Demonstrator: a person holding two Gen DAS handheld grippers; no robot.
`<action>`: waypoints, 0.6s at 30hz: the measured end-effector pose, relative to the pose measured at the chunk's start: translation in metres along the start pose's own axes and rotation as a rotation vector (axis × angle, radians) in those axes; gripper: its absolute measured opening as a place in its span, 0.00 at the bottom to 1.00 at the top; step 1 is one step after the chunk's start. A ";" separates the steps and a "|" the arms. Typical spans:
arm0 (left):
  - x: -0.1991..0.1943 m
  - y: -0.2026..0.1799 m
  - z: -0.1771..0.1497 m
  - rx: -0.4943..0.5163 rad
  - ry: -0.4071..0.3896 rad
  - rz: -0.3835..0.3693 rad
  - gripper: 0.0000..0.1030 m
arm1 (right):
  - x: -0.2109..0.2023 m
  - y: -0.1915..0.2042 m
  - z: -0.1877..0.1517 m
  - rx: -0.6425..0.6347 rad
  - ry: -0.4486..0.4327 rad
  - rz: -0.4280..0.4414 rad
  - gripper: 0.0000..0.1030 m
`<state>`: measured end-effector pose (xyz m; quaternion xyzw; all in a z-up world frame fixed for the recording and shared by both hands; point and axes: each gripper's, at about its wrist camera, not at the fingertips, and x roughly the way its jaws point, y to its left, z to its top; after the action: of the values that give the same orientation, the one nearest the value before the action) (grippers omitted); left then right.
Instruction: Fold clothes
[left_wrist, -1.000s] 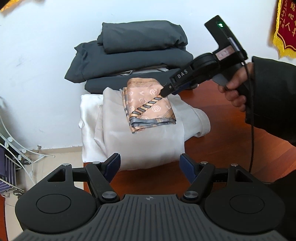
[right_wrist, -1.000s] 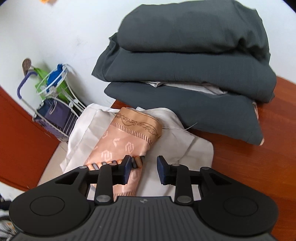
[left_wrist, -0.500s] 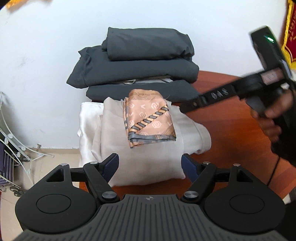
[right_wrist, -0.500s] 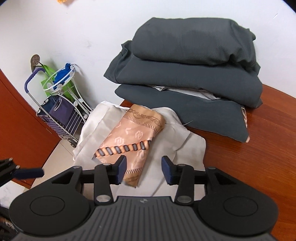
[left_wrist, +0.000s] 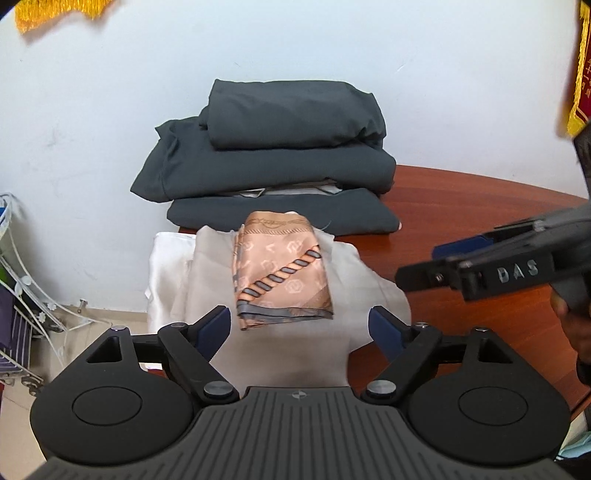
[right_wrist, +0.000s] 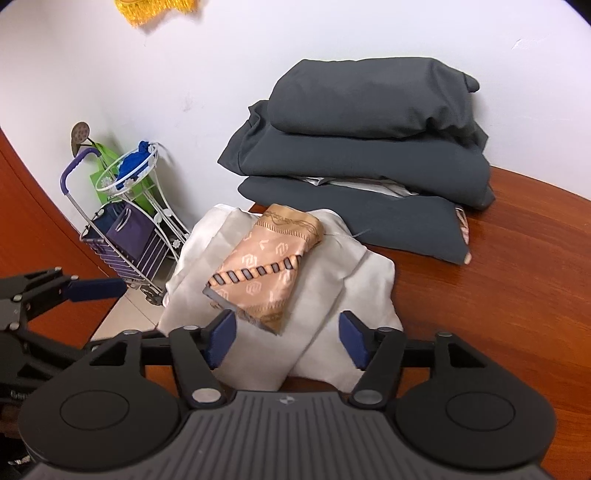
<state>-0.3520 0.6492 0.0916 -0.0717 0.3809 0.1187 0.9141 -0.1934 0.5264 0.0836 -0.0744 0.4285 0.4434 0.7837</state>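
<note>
Scarf, peach satin with a grey rope-pattern stripe, lies folded into a neat rectangle on top of the cream garment; I take the scarf as my reference. The cream garment is itself folded and sits on the reddish wooden table, with one edge hanging past the table's left end. Directly behind the scarf, against the white wall, stands a stack of dark grey folded clothes, its lowest layer touching the far edge of the cream garment.

Left gripper: jaws opening, blue pads spread to either side of the scarf's near edge as my wrist view frames it, nothing between them, no contact with the cloth. Right gripper: jaws also opening, released, pads clear of the scarf's near corner, nothing gripped. In the left wrist view I see the right gripper off to the right of the scarf, above bare table, with part of the person's hand behind it.

Left of the scarf, on the floor beyond the table end, stand a purple wheeled shopping cart and a white wire stand.
</note>
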 end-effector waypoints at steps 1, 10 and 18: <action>0.000 -0.004 -0.001 -0.003 0.001 0.004 0.82 | -0.004 -0.002 -0.003 -0.005 0.001 -0.001 0.75; -0.011 -0.056 -0.015 -0.078 0.008 0.083 0.85 | -0.036 -0.025 -0.030 -0.080 0.023 0.017 0.85; -0.030 -0.116 -0.031 -0.188 -0.006 0.181 0.87 | -0.079 -0.062 -0.052 -0.165 0.028 0.044 0.92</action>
<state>-0.3622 0.5262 0.0961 -0.1219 0.3702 0.2361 0.8901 -0.1969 0.4140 0.0927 -0.1357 0.4030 0.4933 0.7588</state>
